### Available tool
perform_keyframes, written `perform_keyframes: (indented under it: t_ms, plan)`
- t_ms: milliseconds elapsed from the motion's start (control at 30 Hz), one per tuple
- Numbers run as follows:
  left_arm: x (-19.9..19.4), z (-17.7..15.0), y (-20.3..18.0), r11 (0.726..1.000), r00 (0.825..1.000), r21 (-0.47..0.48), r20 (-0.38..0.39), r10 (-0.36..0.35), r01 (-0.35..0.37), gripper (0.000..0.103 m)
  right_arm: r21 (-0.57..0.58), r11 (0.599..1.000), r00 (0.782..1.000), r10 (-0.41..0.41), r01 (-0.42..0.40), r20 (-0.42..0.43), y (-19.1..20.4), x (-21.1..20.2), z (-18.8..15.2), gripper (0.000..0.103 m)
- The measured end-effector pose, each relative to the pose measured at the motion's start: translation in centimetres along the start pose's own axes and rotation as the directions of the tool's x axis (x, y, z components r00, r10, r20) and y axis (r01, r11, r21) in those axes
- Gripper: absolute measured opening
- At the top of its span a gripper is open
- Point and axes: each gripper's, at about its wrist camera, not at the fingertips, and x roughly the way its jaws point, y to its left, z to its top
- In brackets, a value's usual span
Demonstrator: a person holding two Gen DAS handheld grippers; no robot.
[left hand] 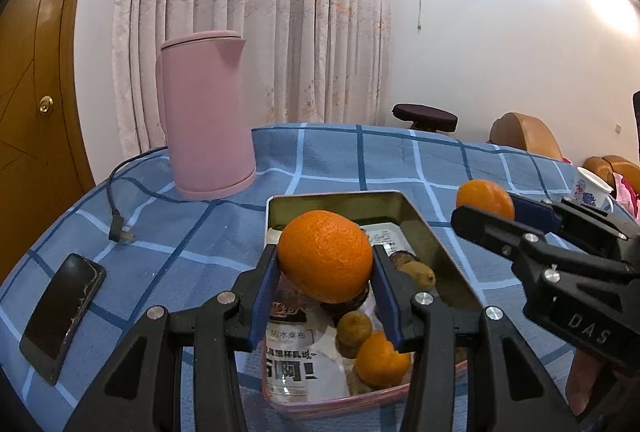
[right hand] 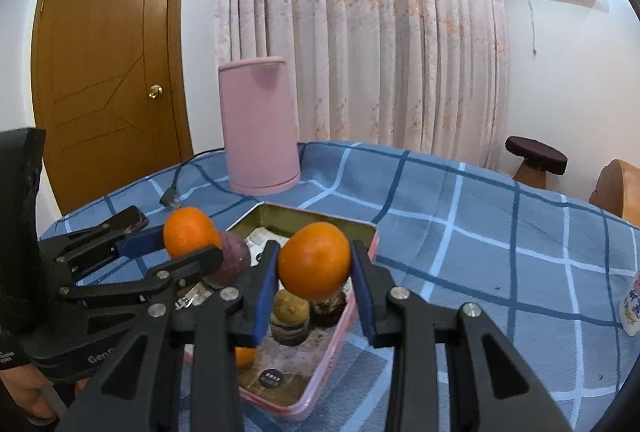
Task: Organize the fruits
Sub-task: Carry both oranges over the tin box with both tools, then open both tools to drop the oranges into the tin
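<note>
My left gripper (left hand: pixel 325 260) is shut on an orange (left hand: pixel 325 255) and holds it above the metal tin (left hand: pixel 424 220). My right gripper (right hand: pixel 315 264) is shut on a second orange (right hand: pixel 314 259), also above the tin (right hand: pixel 370 232). In the left wrist view the right gripper (left hand: pixel 490 210) with its orange (left hand: pixel 485 198) is to the right of the tin. In the right wrist view the left gripper (right hand: pixel 180 244) with its orange (right hand: pixel 190 232) is to the left. Inside the tin lie another orange (left hand: pixel 382 359), small brown-green fruits (left hand: pixel 354 328) and dark fruits (right hand: pixel 289 328) on printed paper.
A pink kettle (left hand: pixel 206 116) stands at the back on the blue checked tablecloth (left hand: pixel 360 160), its cord and plug (left hand: pixel 120 232) trailing left. A black phone (left hand: pixel 62 316) lies at the left. A white cup (left hand: pixel 592 188) is at the right edge.
</note>
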Motion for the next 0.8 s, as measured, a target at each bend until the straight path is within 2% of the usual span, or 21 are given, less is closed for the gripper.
perform_keyframes:
  t_ms: [533, 800]
  plan:
    - [0.6, -0.5, 0.6, 1.0, 1.0, -0.005, -0.016, -0.009, 0.009, 0.047, -0.016, 1.0, 0.993, 0.02, -0.021, -0.112, 0.8, 2.7, -1.6, 0.038]
    - [0.3, -1.1, 0.6, 1.0, 0.999, 0.002, -0.032, -0.03, 0.03, 0.047, -0.023, 0.998, 0.992, 0.048, -0.051, -0.116, 0.7, 2.4, -1.9, 0.039]
